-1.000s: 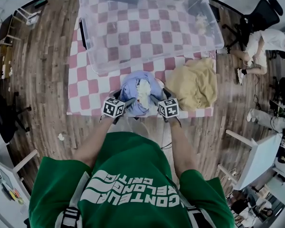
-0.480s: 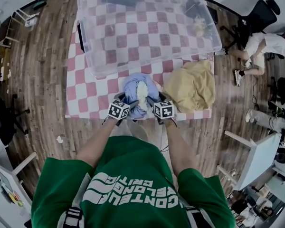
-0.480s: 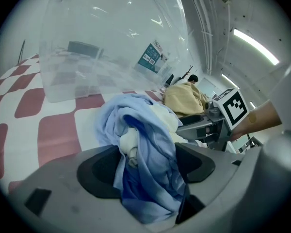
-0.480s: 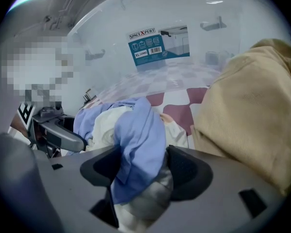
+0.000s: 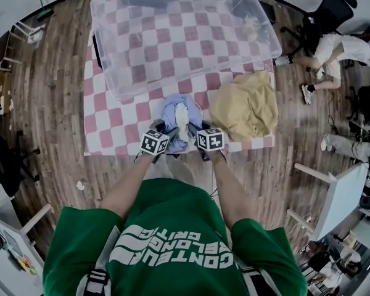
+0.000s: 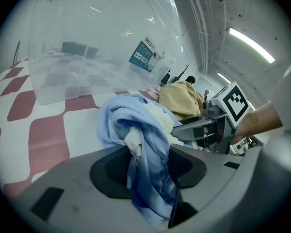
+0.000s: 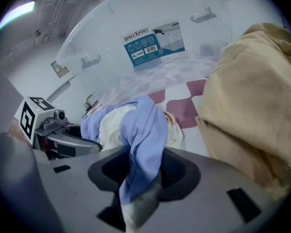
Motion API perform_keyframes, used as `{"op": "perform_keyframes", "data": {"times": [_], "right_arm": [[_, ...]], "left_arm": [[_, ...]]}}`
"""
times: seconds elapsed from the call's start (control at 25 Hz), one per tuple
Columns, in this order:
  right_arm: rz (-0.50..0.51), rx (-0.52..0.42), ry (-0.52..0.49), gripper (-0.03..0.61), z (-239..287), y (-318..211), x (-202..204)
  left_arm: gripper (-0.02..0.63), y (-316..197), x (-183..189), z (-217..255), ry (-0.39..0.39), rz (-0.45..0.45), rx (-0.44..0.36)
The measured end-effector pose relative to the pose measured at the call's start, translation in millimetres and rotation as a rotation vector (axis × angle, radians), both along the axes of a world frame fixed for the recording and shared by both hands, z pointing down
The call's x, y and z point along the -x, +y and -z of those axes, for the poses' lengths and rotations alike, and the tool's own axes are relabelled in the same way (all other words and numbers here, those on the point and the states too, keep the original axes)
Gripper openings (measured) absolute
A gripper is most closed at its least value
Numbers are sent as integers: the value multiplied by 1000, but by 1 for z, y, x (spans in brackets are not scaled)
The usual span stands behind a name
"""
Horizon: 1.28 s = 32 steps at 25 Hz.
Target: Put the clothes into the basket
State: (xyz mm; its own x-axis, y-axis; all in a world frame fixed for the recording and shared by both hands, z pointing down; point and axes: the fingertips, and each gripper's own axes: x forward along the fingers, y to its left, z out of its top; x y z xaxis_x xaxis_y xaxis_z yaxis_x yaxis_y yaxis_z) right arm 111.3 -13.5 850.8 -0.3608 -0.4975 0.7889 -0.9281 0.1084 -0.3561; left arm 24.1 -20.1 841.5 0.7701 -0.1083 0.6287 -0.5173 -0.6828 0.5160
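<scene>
clothes bundle on table, basket behind, garment at right

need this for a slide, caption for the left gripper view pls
Left gripper, jaws just closed onto the blue garment on the checked tablecloth, clear basket behind.

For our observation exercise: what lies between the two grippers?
Head view: the blue garment lies between left gripper and right gripper, whose jaws have just closed on it.
</scene>
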Motion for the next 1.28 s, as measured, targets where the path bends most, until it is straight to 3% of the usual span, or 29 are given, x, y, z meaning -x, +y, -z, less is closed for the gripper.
{"op": "perform_keyframes", "data": {"times": [0.36,0.68,1.28], "right_arm": [[-19,-77,-38,161,29,8,-1],[-75,-251,-19,160,99,1,-20],[-294,-603,136,158,265,9,-127]], "left_arm": [[167,7,-13,27,51,-37,-68],[161,-3,-38,87,137,-90,-193],[155,-9,-152,250,331,-300,-497]]}}
